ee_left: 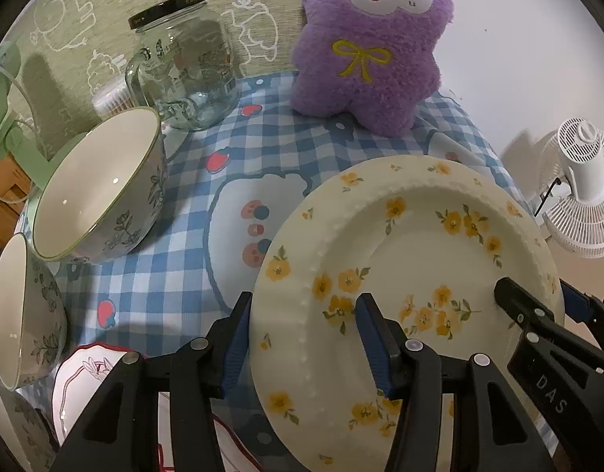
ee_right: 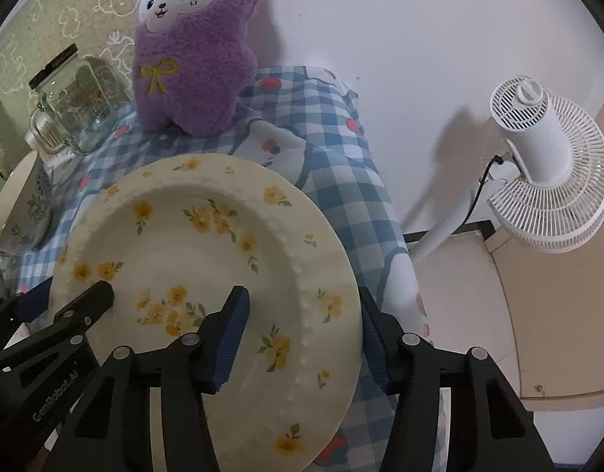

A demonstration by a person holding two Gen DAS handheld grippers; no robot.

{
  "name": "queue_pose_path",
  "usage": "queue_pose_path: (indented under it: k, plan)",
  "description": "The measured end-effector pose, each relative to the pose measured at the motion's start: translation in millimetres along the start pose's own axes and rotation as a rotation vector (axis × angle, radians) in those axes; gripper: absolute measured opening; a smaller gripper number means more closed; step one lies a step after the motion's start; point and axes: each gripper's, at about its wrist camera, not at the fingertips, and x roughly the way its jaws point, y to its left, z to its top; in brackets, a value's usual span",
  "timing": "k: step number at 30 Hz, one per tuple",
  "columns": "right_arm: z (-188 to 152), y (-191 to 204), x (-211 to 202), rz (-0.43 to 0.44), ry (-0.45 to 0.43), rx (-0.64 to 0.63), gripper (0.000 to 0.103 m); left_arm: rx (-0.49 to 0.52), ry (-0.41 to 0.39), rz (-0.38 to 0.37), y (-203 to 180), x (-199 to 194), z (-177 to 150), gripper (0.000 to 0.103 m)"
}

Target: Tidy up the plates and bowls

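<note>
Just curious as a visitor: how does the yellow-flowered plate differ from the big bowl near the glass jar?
The plate is shallow and cream with yellow flowers; the bowl is deep, with grey-blue leaf prints on its outside. The plate has a beaded rim; the bowl has a thin dark rim line. The plate has fingers of both hand-held grippers, left and right, astride its edges; the bowl stands untouched on the checked cloth. Both are empty inside.

One cream plate with yellow flowers [ee_left: 412,244] fills the lower right of the left wrist view. Two leaf-patterned bowls [ee_left: 101,188] [ee_left: 22,310] sit at the left, with part of a third [ee_left: 14,424] at the lower left corner. One glass jar [ee_left: 187,63], one purple plush toy [ee_left: 368,43], one white fan [ee_left: 581,185], and two grippers [ee_left: 302,338] [ee_left: 538,299].
</note>
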Motion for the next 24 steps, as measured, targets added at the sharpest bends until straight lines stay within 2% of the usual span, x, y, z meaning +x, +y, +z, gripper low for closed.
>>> queue_pose_path:
  k: [15, 20, 24]
  plan:
    - [4.1, 0.8, 3.6, 0.009, 0.043, -0.029, 0.058, 0.027, 0.016, 0.005, -3.3, 1.1, -0.2, 0.055]
    - [3.2, -1.1, 0.1, 0.007, 0.032, -0.027, 0.053, 0.016, 0.016, -0.004, 1.2, -1.0, -0.2, 0.051]
    - [1.7, -1.5, -3.5, 0.003, 0.034, -0.032, 0.053, 0.021, 0.022, -0.007, 1.5, -4.8, -3.8, 0.050]
